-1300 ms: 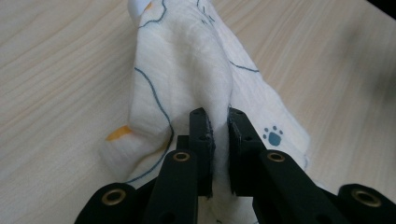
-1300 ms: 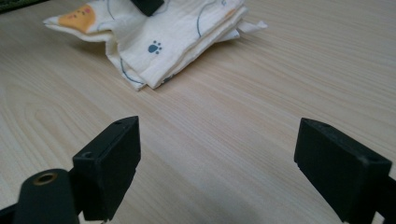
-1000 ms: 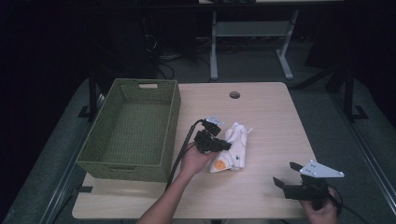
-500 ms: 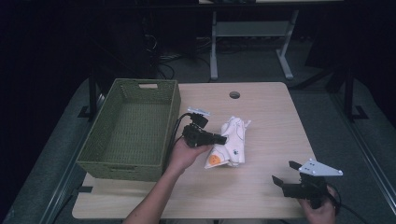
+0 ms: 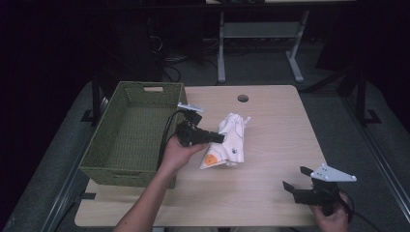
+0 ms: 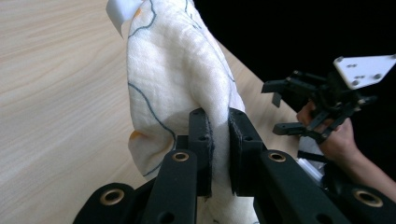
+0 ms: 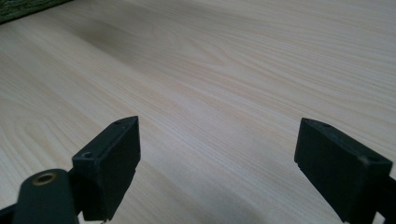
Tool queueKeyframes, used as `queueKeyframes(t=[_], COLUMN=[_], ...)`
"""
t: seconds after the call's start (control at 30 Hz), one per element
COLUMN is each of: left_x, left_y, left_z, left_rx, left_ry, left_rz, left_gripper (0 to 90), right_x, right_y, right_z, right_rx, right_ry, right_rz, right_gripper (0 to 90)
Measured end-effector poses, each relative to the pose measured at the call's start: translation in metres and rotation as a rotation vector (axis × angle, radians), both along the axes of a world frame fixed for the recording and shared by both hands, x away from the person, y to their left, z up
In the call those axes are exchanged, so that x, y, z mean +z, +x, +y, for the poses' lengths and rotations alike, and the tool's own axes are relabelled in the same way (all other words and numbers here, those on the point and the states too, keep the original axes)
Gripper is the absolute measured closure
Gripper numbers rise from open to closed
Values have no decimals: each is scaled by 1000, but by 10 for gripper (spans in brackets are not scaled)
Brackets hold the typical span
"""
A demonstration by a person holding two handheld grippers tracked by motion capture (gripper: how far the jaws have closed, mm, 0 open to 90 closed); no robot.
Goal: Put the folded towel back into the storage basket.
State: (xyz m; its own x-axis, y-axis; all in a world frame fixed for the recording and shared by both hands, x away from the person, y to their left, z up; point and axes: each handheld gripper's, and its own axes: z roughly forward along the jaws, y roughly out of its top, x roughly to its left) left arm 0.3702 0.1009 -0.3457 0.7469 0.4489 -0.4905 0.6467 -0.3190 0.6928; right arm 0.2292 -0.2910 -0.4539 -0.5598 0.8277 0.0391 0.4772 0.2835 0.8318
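Pinching a fold of the white cloth [image 6: 173,74], the left gripper [image 6: 218,140] has its jaws nearly together. Soft and crinkled, with thin dark lines and an orange patch, the cloth lies mid-table, at three o'clock from the green basket [image 5: 130,140]. At five o'clock, the right gripper [image 5: 297,180] stands spread over bare wood.

I am holding my left gripper [image 5: 220,138] near the middle of the high view, its jaws pinched nearly together on white cloth [image 6: 177,70]. My right gripper [image 5: 297,178] is sitting at the lower right, jaws spread wide.
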Motion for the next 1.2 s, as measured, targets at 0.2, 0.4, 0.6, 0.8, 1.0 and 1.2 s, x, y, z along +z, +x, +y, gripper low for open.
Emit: queueKeyframes(t=[0.2, 0.4, 0.6, 0.8, 1.0, 1.2], left_x=[5, 10, 18, 26, 30, 31], left_y=[1, 2, 1, 0, 0, 2], left_z=[8, 22, 35, 49, 68, 89], left_rx=[1, 9, 27, 41, 55, 81], left_ry=[-11, -35, -46, -63, -88, -86], left_rz=[2, 7, 0, 4, 0, 1], left_gripper=[823, 823, 823, 823, 823, 823], right_x=[-1, 0, 0, 1, 3, 2], right_y=[0, -1, 0, 0, -1, 1], right_z=[-1, -2, -1, 2, 0, -2], right_rx=[-1, -6, 7, 7, -5, -7], right_ry=[2, 3, 1, -2, 4, 11], right_rz=[5, -4, 3, 5, -7, 1], right_gripper=[139, 139, 139, 139, 139, 139])
